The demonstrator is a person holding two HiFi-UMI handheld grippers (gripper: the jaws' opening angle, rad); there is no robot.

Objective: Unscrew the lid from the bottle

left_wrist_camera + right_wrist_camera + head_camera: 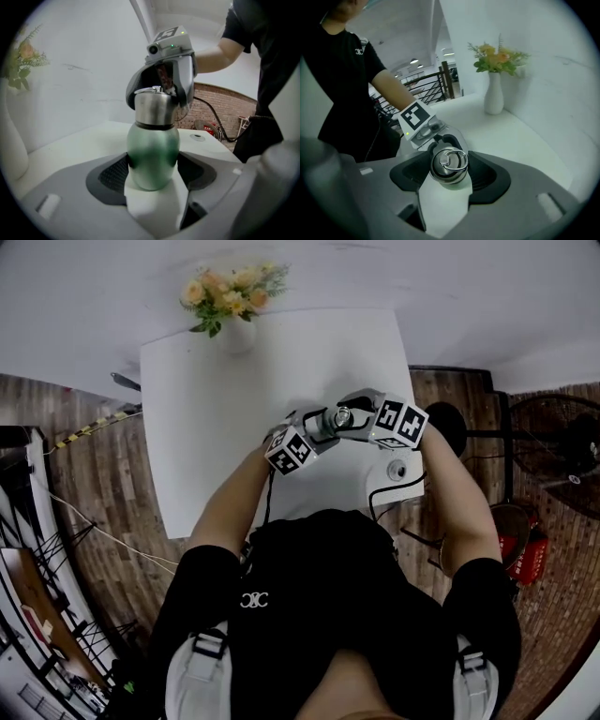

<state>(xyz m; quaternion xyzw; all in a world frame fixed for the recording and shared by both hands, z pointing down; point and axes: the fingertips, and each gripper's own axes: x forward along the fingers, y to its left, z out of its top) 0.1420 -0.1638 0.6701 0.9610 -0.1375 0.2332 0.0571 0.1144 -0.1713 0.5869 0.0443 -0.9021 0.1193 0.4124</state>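
A green metal bottle (152, 154) with a steel lid (154, 108) stands upright over the white table (216, 427). My left gripper (152, 166) is shut on the green body, its dark pads pressing both sides. My right gripper (449, 171) reaches the lid (449, 164) from above and is shut on it; the lid's ring handle faces its camera. In the head view both grippers meet at the bottle (339, 416) near the table's right side, left gripper (319, 429) beside right gripper (356, 418).
A white vase of orange flowers (234, 324) stands at the table's far edge, well away from the bottle. A small round object (397, 468) lies near the table's front right corner. A cable runs off that corner. A fan (562, 451) stands on the floor to the right.
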